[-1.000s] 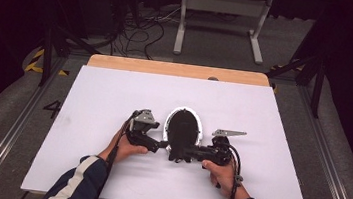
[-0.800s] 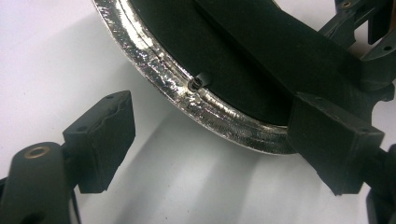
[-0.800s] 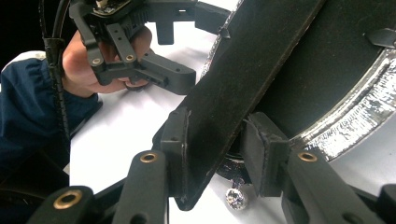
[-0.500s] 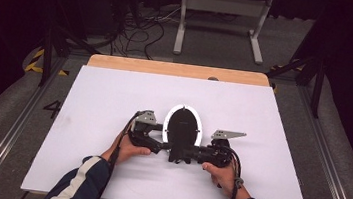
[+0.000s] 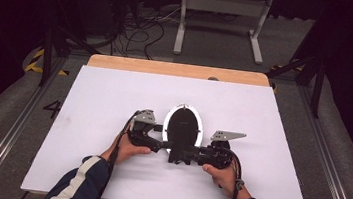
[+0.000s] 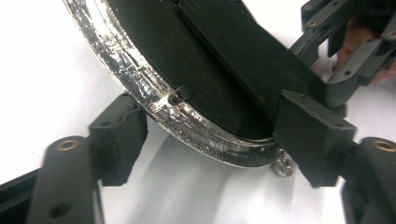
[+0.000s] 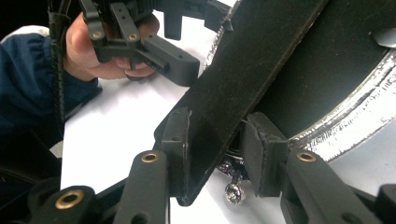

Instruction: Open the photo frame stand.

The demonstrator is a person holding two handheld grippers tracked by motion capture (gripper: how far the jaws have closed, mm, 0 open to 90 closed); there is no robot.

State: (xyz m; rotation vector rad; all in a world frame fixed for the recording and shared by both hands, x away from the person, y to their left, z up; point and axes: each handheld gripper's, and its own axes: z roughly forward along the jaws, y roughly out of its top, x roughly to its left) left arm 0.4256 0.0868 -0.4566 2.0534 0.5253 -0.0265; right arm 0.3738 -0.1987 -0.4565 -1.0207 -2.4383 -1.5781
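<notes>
The white table (image 5: 111, 122) is bright and the room around it is dark. Close up, the black jaws look blurry, and the silver rim (image 6: 140, 88) shines.

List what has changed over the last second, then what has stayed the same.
The left gripper has just been closing: its fingers now bracket the silver rim of the oval frame, one finger apparently against its black back, the other apart from the rim. The frame looks tipped slightly differently. The right gripper remains clamped on the frame's black stand strip, and both hands stayed put on the white table.
</notes>
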